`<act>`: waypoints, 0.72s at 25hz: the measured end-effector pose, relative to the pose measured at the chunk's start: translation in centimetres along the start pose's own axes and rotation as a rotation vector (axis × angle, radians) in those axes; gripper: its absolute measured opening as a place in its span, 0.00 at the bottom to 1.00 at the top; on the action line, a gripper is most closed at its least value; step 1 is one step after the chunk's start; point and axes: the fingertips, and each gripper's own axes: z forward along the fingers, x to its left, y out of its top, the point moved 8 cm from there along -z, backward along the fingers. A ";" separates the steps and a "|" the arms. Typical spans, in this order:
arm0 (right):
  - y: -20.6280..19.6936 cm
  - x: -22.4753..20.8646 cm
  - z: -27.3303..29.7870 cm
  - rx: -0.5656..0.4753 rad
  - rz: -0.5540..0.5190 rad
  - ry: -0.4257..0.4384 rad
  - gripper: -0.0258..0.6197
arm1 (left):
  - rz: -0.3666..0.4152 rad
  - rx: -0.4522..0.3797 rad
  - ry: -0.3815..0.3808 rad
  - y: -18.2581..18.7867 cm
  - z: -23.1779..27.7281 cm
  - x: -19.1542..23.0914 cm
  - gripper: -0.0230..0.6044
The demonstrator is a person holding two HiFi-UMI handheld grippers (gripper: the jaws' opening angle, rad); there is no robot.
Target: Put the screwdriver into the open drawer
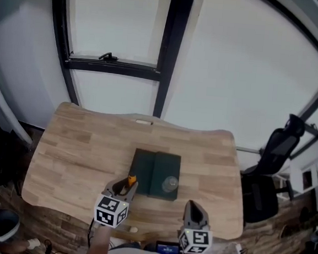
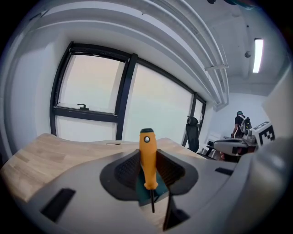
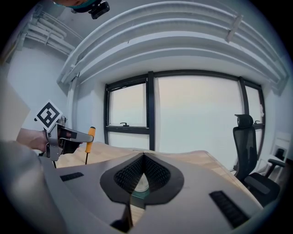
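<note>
Dark green box (image 1: 155, 173): sits on the wooden tabletop (image 1: 79, 155), near the front edge and about midway across. A seam splits its top into a left and a right part. Whether either part is an open drawer cannot be told.
Contents: a clear round object (image 1: 169, 182) rests on the right part; the left part looks bare.
Screwdriver (image 2: 147, 157): upright in the left gripper, orange handle up, thin dark shaft pointing down, just off the box's front left corner and above the tabletop.
Left gripper (image 1: 127, 184): fingers clenched on the screwdriver handle from both sides; raised at the front edge, aimed across the tabletop at the window (image 1: 118, 26).
Right gripper (image 1: 192, 205): fingers pressed together at their tips with nothing in them; held near the front edge, just right of the box.
Edges: both grippers hang by the near edge; the far edge runs below the window.
Open room: bare wood spreads left, right and behind the box. An office chair (image 1: 273, 150) stands beyond the right end.
</note>
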 end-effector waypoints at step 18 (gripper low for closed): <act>0.9 -1.7 4.5 -0.004 0.019 -0.031 0.04 | 0.021 0.017 -0.027 2.4 5.1 2.6 0.21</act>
